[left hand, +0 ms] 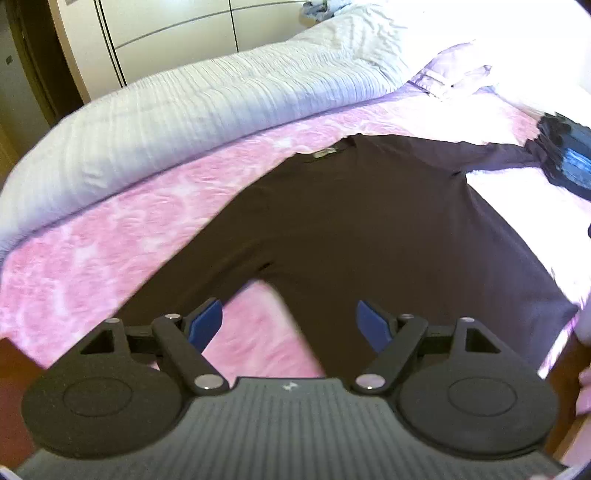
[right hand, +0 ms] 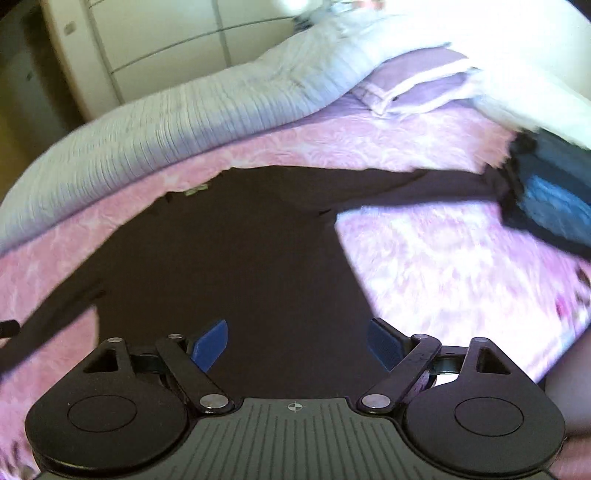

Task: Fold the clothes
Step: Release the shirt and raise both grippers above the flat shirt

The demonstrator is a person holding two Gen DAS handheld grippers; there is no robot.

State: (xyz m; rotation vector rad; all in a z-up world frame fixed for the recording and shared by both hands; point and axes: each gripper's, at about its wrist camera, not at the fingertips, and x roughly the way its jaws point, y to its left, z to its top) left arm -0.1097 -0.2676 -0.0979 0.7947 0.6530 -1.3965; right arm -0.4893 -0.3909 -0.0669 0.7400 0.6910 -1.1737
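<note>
A dark brown long-sleeved shirt [left hand: 362,229] lies spread flat on a bed covered with a pink patterned bedspread [left hand: 110,236], its neckline and small label [left hand: 325,152] pointing away from the cameras toward a rumpled white ribbed duvet [left hand: 177,110] bunched along the bed's far side. The garment's long axis runs from the hem, nearest the viewer, to the collar at the far end; its two sleeves stretch out sideways, one slanting down toward the near left, the other reaching right until its cuff meets a folded stack of dark and blue clothes [left hand: 569,162].

The left hand-held gripper [left hand: 289,321] hovers over the near-left part of the shirt, where sleeve and body part; its blue-padded fingers [left hand: 205,325] stand wide apart with nothing between them. The right hand-held gripper [right hand: 297,345] is poised above the lower body of the shirt [right hand: 229,258], its blue fingers [right hand: 210,345] likewise spread and holding nothing.

A lilac pillow [right hand: 413,81] rests at the far right, and pale wardrobe doors [left hand: 166,33] stand beyond the bed. Both views are slightly blurred.
</note>
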